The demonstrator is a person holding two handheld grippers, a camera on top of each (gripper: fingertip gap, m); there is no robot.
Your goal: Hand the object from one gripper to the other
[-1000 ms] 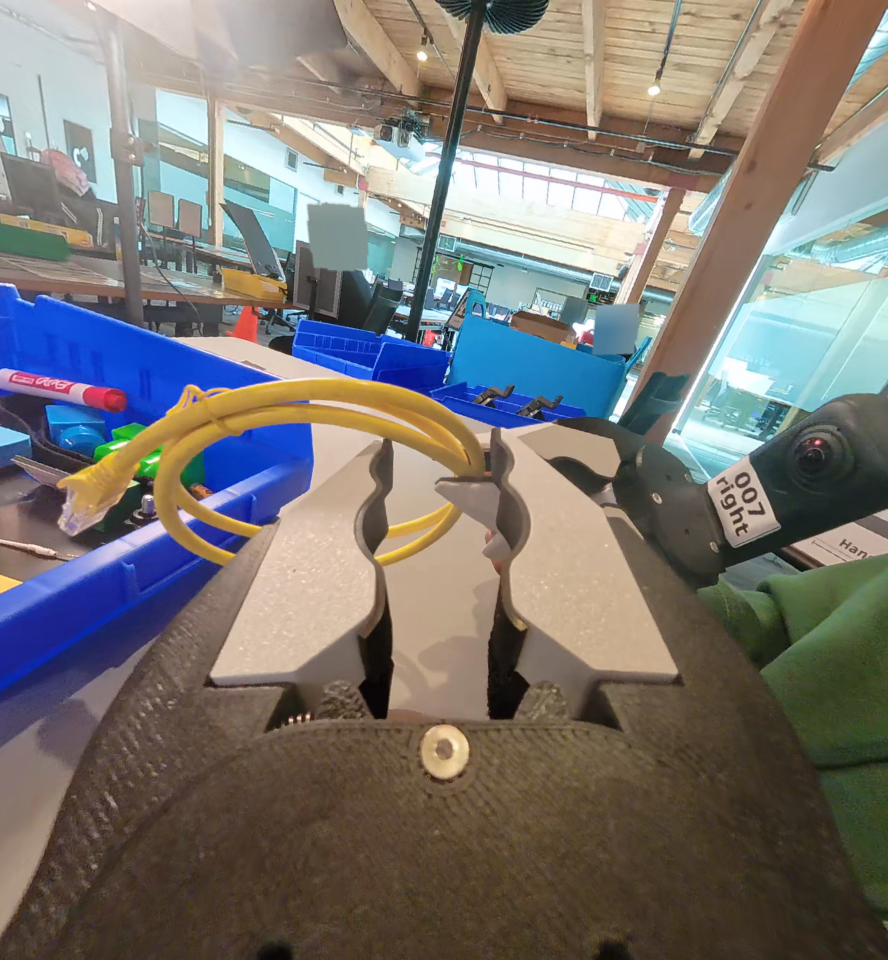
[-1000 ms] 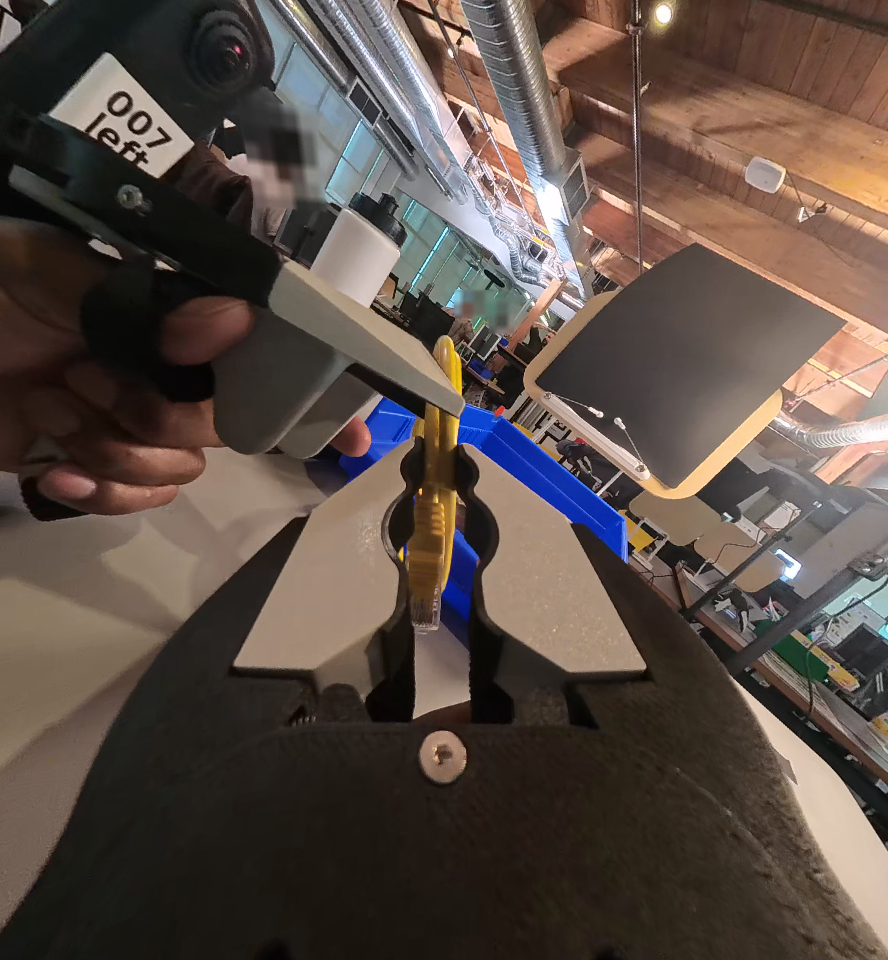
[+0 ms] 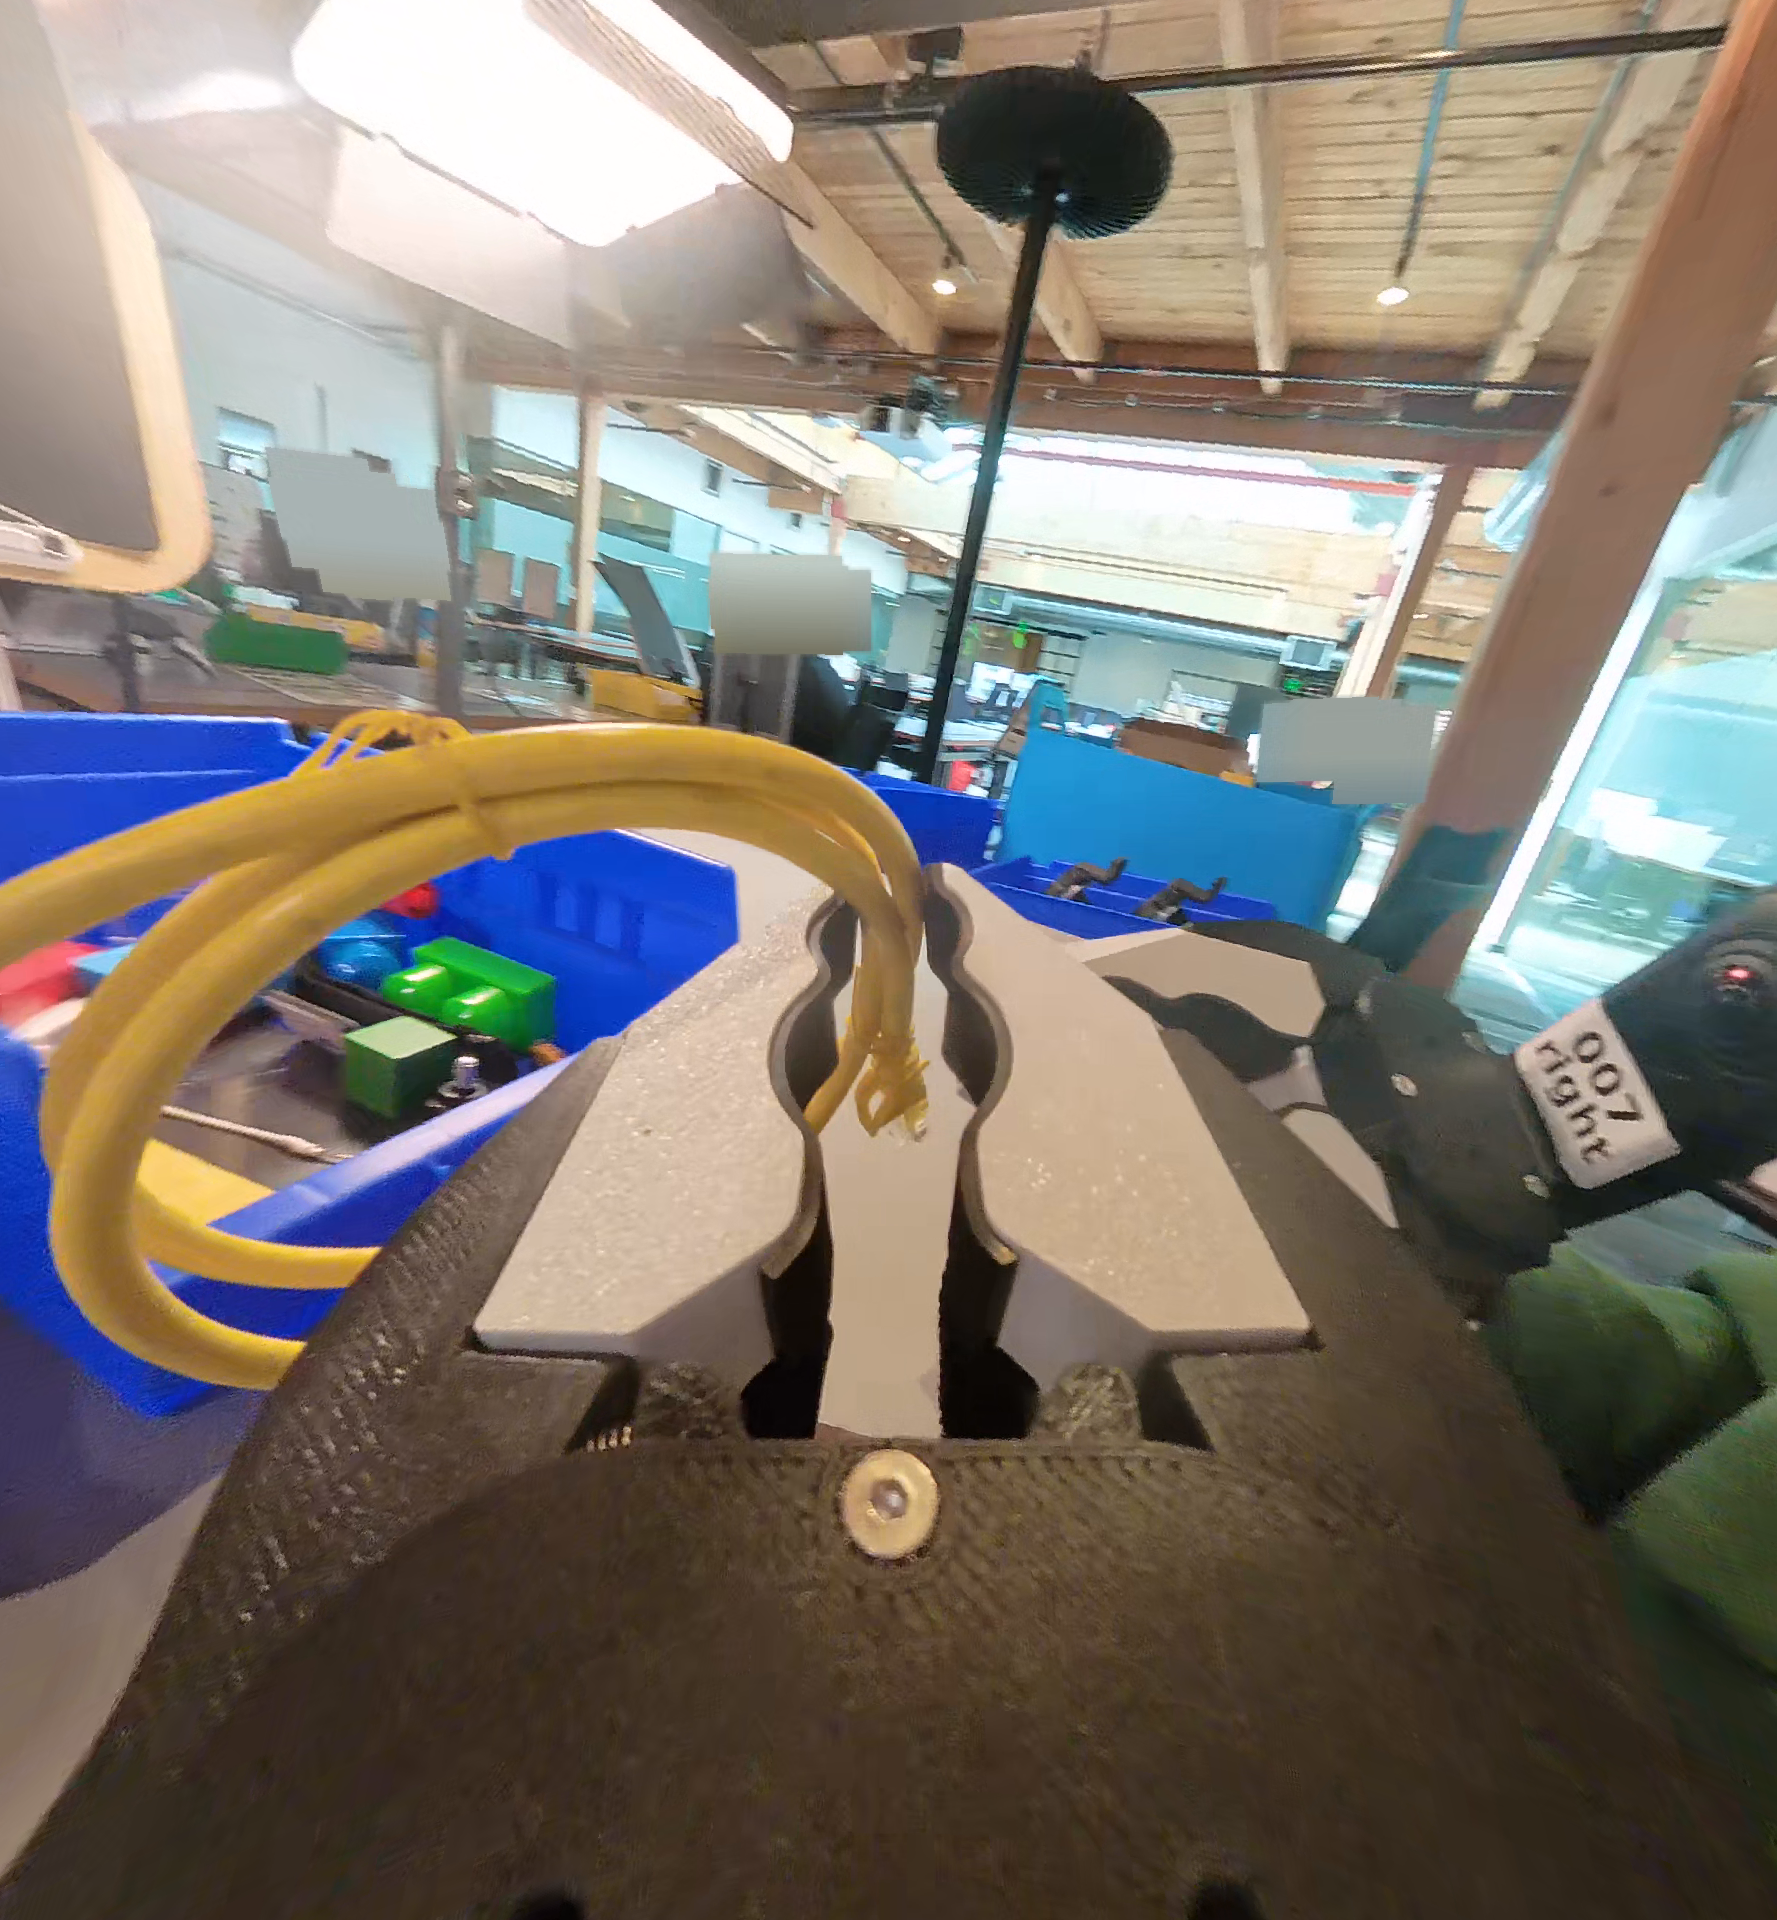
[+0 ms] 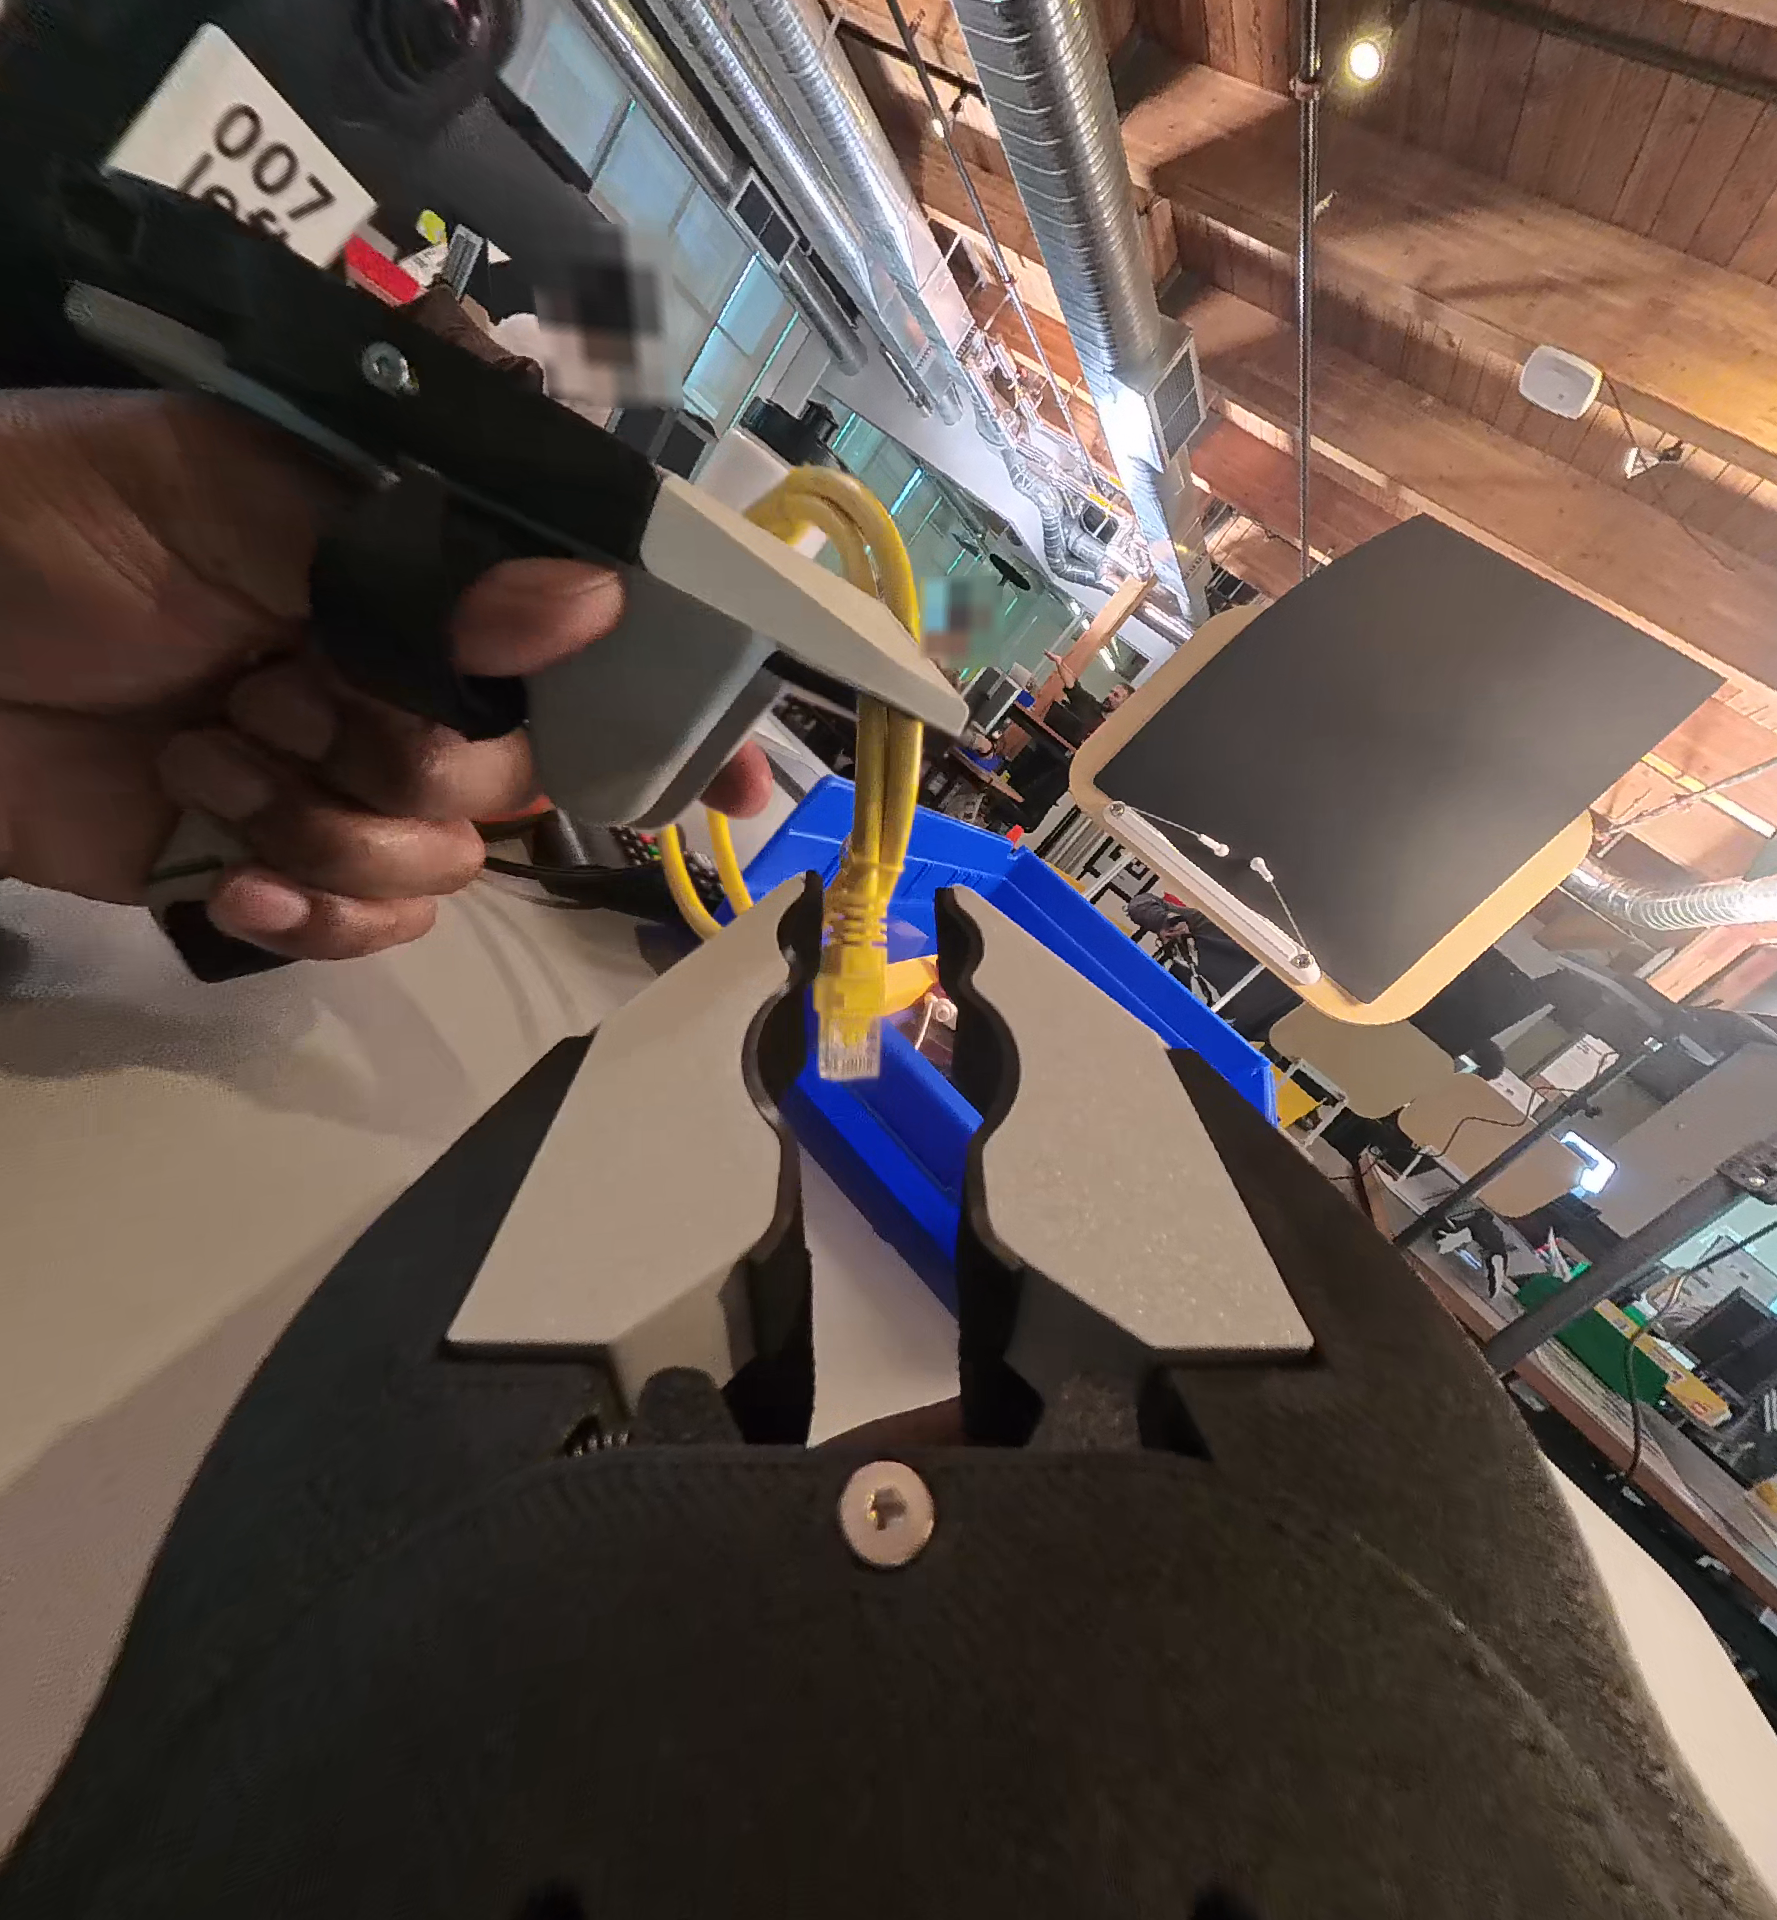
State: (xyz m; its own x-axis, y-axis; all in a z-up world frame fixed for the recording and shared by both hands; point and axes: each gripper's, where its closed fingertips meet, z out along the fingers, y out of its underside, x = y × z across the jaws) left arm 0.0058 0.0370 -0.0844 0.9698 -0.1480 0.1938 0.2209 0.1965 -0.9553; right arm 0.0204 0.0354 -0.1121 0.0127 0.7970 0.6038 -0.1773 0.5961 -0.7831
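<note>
Since a second ago, the right gripper (image 4: 879, 904) is spreading off the yellow Ethernet cable (image 3: 510, 821), while the left gripper (image 3: 899, 883) is pinching its strands at the tips. Its plug is dangling straight down between the right's parted jaws, seemingly untouched; the blue bin (image 4: 1092, 925) is sitting beyond.

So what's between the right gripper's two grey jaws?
In the right wrist view, the coiled yellow network cable's clear-tipped plug hangs there; the open right gripper isn't squeezing it.
</note>
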